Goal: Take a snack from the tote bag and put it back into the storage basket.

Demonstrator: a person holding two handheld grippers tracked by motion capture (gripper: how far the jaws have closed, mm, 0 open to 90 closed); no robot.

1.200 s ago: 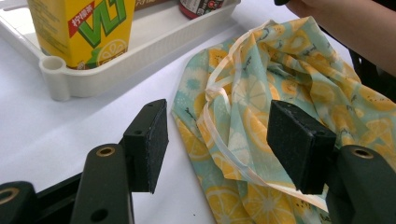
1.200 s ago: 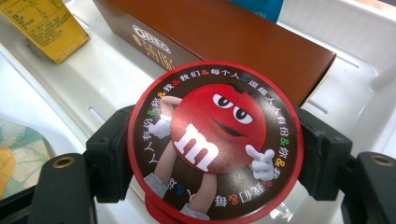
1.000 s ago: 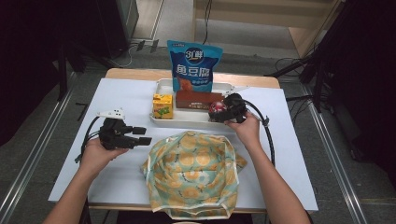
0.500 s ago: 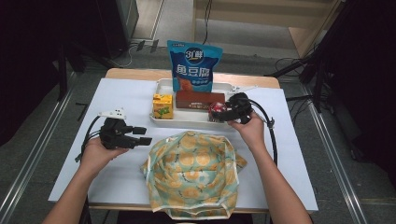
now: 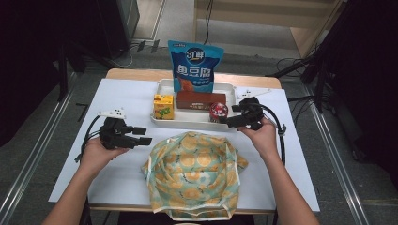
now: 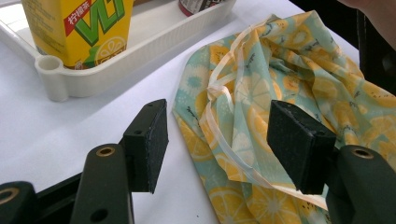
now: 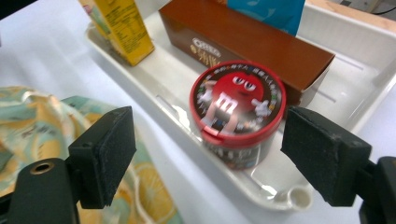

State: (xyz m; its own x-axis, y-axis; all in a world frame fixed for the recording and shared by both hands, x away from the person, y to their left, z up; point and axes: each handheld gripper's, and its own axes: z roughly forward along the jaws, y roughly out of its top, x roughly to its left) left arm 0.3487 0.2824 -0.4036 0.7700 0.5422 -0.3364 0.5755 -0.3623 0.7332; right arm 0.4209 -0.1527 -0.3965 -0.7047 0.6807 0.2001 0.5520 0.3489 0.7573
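Note:
A cloth drawstring bag with a lemon print lies at the table's front middle. Behind it a white tray holds a yellow juice carton, a brown box and a red-lidded candy tub. A blue snack pouch stands at the tray's back. My left gripper is open left of the bag, its jaws either side of the bag's edge and drawstring. My right gripper is open at the tray's right front, with the tub just beyond its empty jaws.
A white sheet covers the table and lies bare at far left and far right. Cables trail from both grippers. The table's wooden back edge runs behind the tray. Dark floor and metal rails flank the table.
My right gripper has drawn back a little toward the front right, away from the tub, which now shows more. The left gripper has stayed in place.

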